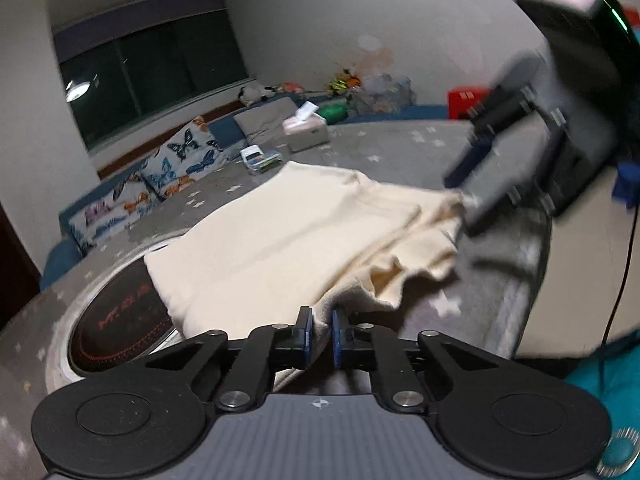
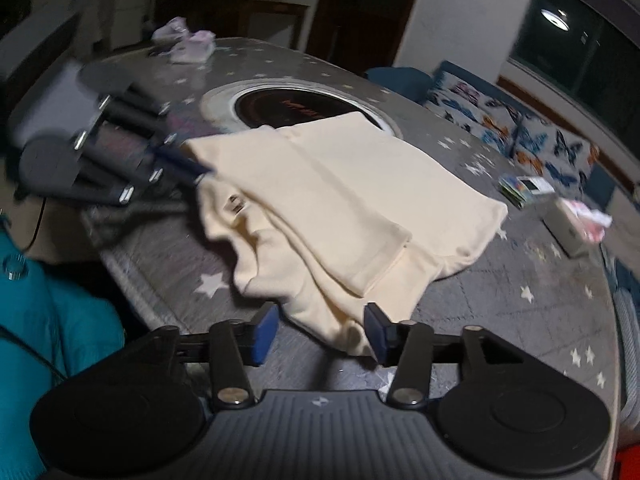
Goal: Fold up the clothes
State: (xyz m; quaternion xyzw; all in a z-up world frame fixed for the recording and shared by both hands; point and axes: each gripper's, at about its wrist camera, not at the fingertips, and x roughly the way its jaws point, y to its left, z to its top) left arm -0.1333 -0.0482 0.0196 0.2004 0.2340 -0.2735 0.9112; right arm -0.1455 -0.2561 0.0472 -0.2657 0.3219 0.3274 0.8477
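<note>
The cream cloth (image 2: pixel 344 200) lies partly folded on the counter (image 2: pixel 520 312), the left tool (image 1: pixel 320 330) pinches its edge, the right tool (image 2: pixel 320 332) is apart, so lift both corners evenly.

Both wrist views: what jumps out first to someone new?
A cream garment lies partly folded in the middle of a grey star-patterned table, its far edge over a round inset cooktop. The left gripper has its jaws pinched on the garment's near edge; the right gripper sits open around another corner. Butterfly-print cushions line a bench under the dark window.
</note>
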